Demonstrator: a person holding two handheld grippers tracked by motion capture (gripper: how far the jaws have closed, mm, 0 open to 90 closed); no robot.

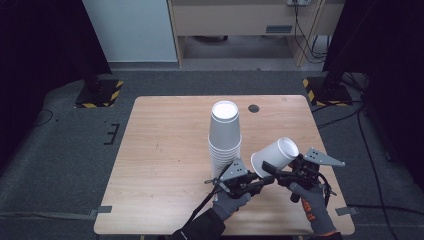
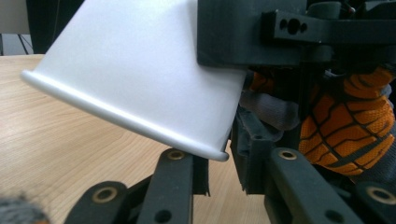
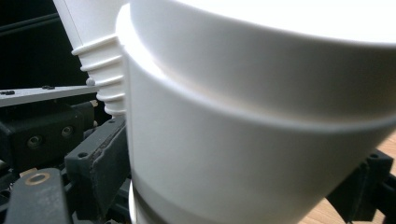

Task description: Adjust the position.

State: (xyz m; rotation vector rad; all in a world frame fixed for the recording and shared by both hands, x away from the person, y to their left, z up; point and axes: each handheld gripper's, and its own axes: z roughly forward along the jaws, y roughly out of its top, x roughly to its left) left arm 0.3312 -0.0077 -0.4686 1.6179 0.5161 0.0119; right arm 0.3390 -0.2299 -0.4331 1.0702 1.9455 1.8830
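At the left of the working area, near the middle of the table (image 1: 165, 150), a tall stack of cups (image 1: 224, 135) stands mouth down, and it is best left undisturbed by either cable or elbow. Just to its right, the left gripper (image 1: 265, 181) is held low and pointed at the lifted cup (image 1: 276, 154). In the left gripper view the rolled rim of that cup (image 2: 140, 79) lies between the two black jaws, but whether the pads already press on it cannot be told. The cup is carried clear of the table, tilted, with its mouth turned down towards the left gripper. Farthest right, the right gripper (image 1: 272, 170) is clamped on the cup's wall (image 3: 243, 154), a jaw on each side. The step in hand is judged to be a second grip on the rim. It is done well if the rim is seated deep between the pads, the squeeze is kept light so the thin wall is not creased, and the right grip is not loosened until the left one is firm.
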